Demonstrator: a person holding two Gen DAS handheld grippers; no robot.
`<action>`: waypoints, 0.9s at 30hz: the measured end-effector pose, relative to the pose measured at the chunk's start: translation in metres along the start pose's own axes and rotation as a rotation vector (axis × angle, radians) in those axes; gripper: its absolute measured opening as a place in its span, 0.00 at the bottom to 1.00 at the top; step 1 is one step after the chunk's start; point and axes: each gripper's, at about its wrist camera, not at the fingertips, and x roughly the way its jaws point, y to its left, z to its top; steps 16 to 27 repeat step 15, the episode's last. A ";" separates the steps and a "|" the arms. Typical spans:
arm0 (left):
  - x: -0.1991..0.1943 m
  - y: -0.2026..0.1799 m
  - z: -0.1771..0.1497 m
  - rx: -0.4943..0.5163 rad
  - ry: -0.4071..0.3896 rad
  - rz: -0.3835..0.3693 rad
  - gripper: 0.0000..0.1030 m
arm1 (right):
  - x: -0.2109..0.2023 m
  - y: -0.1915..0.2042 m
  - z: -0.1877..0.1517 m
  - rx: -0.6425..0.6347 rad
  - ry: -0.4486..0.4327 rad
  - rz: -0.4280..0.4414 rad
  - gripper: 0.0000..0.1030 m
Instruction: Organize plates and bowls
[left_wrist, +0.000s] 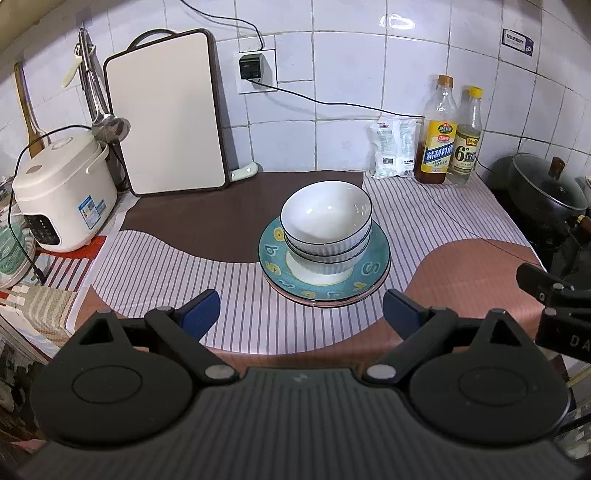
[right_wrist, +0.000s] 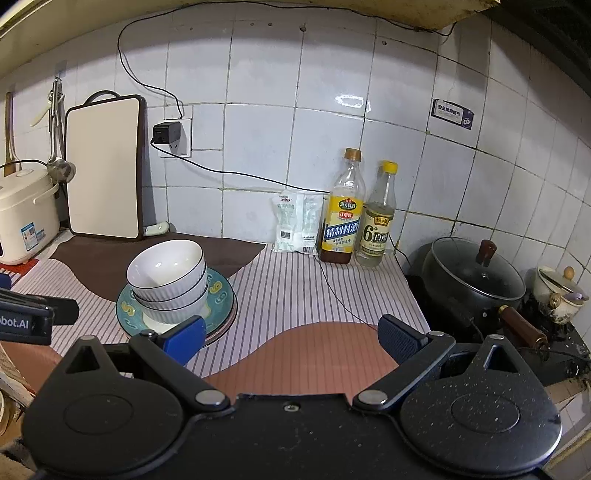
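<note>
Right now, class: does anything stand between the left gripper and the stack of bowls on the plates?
Nothing visible does. The left gripper is open and faces the bowls, which sit nested on the teal plate. Only bare striped cloth lies between. The right gripper is off to the side, also open.

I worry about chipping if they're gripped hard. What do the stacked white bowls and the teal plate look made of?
The white bowls look like glazed ceramic: glossy highlights inside, ribbed outer walls, thin dark rim line. The teal plate also looks like glazed ceramic, with a printed yellow pattern and a soft sheen. Melamine can't be ruled out.
</note>
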 end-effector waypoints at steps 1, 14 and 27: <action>0.000 0.000 0.000 0.003 -0.001 0.000 0.93 | 0.000 0.000 0.000 -0.001 0.002 0.000 0.98; 0.000 0.002 0.000 -0.016 -0.003 -0.002 0.93 | 0.004 -0.002 -0.003 0.014 0.021 -0.010 0.98; 0.000 0.002 0.000 -0.016 -0.003 -0.002 0.93 | 0.004 -0.002 -0.004 0.016 0.023 -0.010 0.98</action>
